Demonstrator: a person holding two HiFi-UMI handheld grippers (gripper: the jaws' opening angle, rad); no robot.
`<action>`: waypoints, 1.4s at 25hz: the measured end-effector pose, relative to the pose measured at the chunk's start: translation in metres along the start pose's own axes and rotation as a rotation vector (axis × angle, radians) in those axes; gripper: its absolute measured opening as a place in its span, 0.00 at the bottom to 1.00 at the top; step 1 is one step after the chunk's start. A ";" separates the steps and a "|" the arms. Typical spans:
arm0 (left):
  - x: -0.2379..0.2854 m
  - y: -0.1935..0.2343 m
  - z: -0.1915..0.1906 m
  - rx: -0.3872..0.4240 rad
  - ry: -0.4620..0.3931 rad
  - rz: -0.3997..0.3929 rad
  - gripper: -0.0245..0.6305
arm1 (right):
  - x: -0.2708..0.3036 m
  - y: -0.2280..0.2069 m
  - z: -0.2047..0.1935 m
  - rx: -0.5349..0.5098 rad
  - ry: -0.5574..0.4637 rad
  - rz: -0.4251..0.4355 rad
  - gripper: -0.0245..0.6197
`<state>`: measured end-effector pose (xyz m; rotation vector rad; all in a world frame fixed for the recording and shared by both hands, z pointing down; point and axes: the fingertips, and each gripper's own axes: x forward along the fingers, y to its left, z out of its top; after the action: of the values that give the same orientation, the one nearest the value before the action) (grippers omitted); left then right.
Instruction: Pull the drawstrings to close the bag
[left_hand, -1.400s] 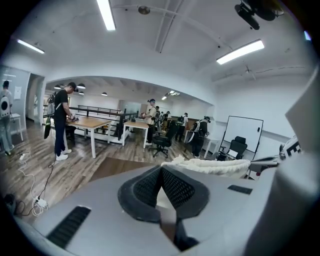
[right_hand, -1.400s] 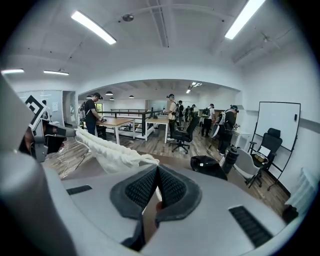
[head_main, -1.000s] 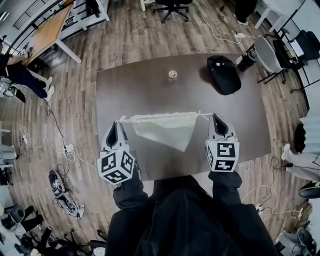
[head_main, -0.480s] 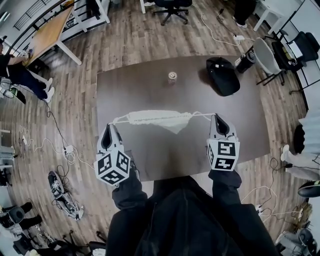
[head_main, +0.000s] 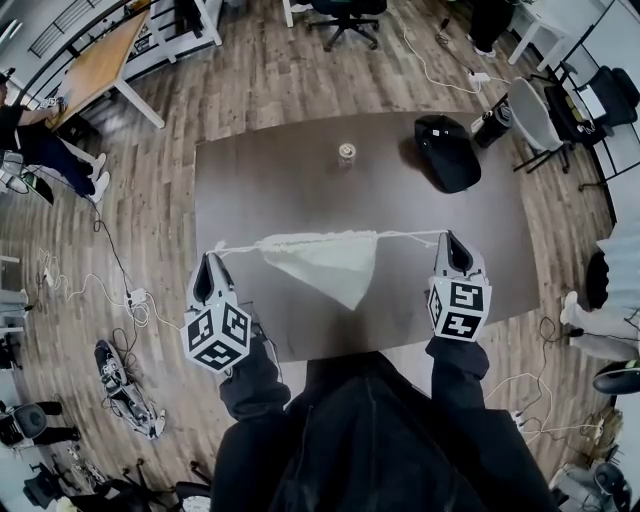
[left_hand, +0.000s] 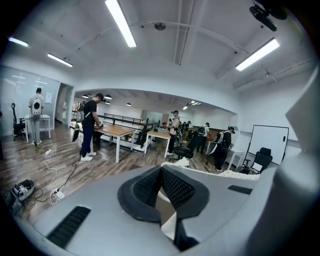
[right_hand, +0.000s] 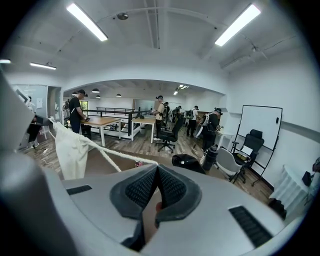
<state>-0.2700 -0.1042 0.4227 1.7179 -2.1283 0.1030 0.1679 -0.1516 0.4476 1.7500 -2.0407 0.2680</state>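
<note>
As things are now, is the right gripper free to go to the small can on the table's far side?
Probably not yet. The right gripper is shut on a taut drawstring of the white bag. The tabletop toward the can looks bare, so only that grip holds it back.

Bag matt cloth; drawstrings rough twisted cord; table dark matt.

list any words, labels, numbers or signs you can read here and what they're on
No text here is readable.
Marker cubes on the left gripper and right gripper: black-and-white square patterns, not words.
Can on the table: label too small to read.
Bag: plain, no print showing.
Whiteboard: nothing legible.
</note>
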 end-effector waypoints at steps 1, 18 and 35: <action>0.000 0.002 -0.001 -0.001 0.003 0.004 0.09 | 0.000 0.000 -0.002 -0.002 0.004 -0.002 0.07; -0.006 0.055 -0.010 -0.061 0.020 0.130 0.09 | -0.001 -0.045 -0.034 0.050 0.067 -0.100 0.07; -0.008 0.090 -0.027 -0.083 0.058 0.225 0.09 | -0.004 -0.080 -0.060 0.074 0.118 -0.173 0.07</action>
<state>-0.3472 -0.0667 0.4621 1.4087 -2.2429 0.1236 0.2580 -0.1380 0.4881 1.8947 -1.8060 0.3875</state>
